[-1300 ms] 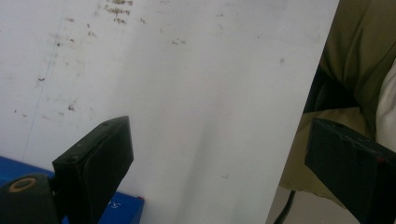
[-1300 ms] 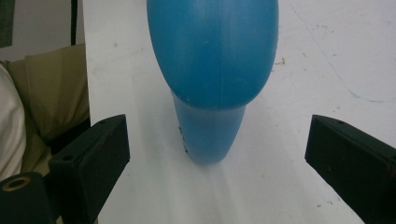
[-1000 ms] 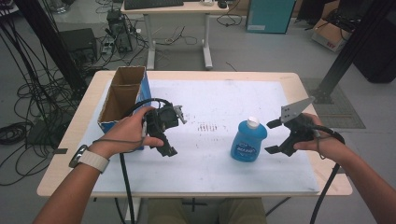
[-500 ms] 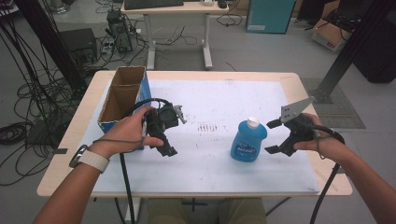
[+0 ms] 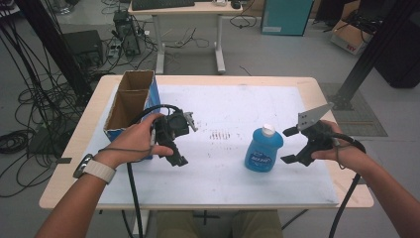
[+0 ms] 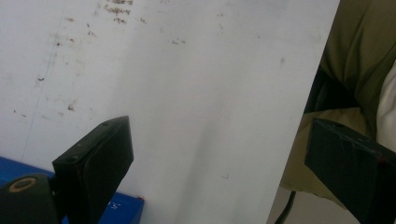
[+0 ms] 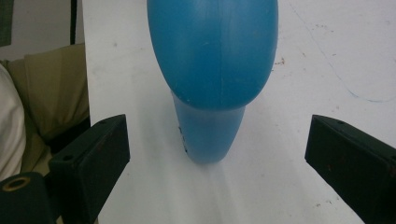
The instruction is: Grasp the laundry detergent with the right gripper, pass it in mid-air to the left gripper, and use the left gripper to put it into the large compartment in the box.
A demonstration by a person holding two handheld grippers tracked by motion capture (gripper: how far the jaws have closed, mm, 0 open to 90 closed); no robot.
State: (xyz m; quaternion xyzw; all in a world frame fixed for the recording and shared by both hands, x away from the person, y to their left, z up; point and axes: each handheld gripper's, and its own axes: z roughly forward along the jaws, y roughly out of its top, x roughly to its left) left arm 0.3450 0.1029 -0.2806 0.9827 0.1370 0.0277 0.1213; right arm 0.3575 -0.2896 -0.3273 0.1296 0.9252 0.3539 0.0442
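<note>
— Where was the bottle?

— The blue bottle (image 5: pixel 263 151) stood upright on the white mat (image 5: pixel 228 104), right of the middle and toward my side of the table (image 5: pixel 317 87), white cap (image 5: pixel 268 130) on top. In the right gripper view it rose just ahead of my jaws, its rounded body (image 7: pixel 212 51) wide above a narrower foot.

— Did you have hold of it?

— No. My right gripper (image 5: pixel 293 145) was just beside it on its right, jaws spread wide, both pads clear of the plastic — nothing was between them. My right hand (image 5: pixel 341 151) held the tool low over the mat.

— And the other one?

— My left gripper (image 5: pixel 174 148) was well apart from the bottle, across the mat on the left, jaws wide and empty too. The left gripper view showed bare, speckled mat under them, with the near table edge running past the far jaw. My left hand (image 5: pixel 133 141) was wrapped round its body.

— Anything else nearby?

— An open cardboard box (image 5: pixel 130 99) with a blue side, on the table's left, just behind that hand.
</note>
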